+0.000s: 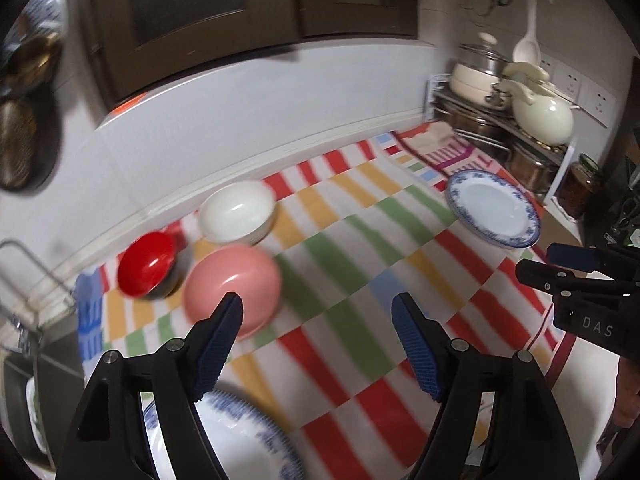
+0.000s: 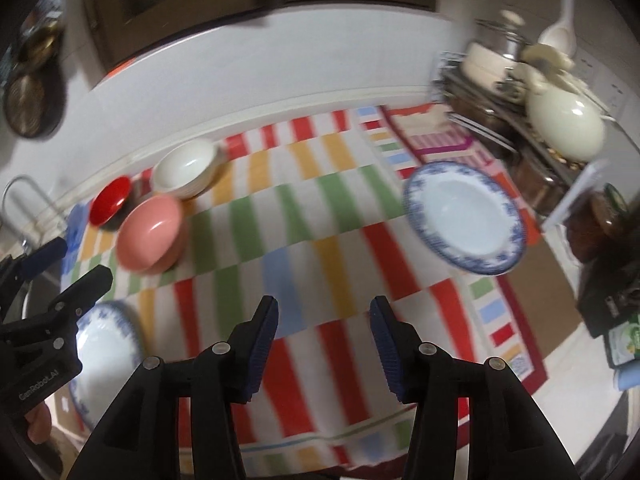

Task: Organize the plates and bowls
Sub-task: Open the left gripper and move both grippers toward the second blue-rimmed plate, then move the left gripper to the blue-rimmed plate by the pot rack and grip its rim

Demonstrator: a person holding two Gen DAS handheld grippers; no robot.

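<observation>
Striped cloth [image 2: 304, 208] on counter, tiled wall [image 1: 240, 120] (blurred), both tongs spread, empty.

Cloth [image 2: 304, 216] covers the counter, wall behind it. On the cloth, far left: three bowls bunched together, small bowl [image 2: 110, 200] leftmost, large bowl [image 2: 186, 168] behind-right of it, third bowl [image 2: 150, 238] nearest the camera. One plate [image 2: 464, 216] on the cloth far right, just before the pot rack [image 2: 520, 92]; second plate [image 2: 106, 344] at near left edge.
</observation>
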